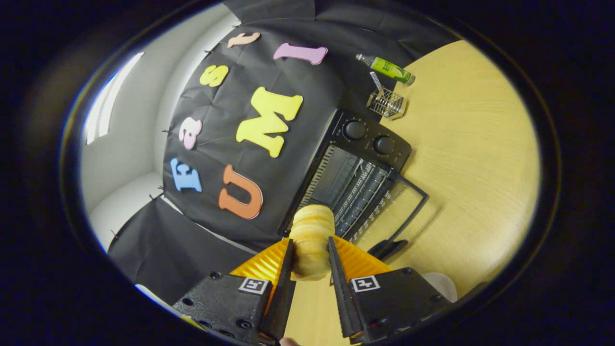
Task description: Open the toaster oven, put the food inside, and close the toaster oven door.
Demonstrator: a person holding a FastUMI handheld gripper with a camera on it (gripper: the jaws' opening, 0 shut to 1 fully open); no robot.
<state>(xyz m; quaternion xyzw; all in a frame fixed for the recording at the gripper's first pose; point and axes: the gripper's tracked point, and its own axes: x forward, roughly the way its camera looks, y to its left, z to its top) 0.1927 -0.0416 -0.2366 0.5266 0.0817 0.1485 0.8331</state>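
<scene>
— What do you have?

— My gripper [311, 257] is clenched on the bread [311, 240]; both fingers [287, 269] press its sides, and it sticks out ahead of them.

— And the oven [358, 168]?

— Just beyond the bread, on the table [471, 158]. Its door [394, 211] is swung down open, the rack [358, 192] showing inside, two knobs [354, 129] at the far end.

— Anything else?

— Past the oven, a wire holder [387, 102] and a green bottle [387, 68] lying on its side.

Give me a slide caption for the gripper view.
Gripper shut on a ridged bread roll, carried toward the open toaster oven on the wooden table.
</scene>
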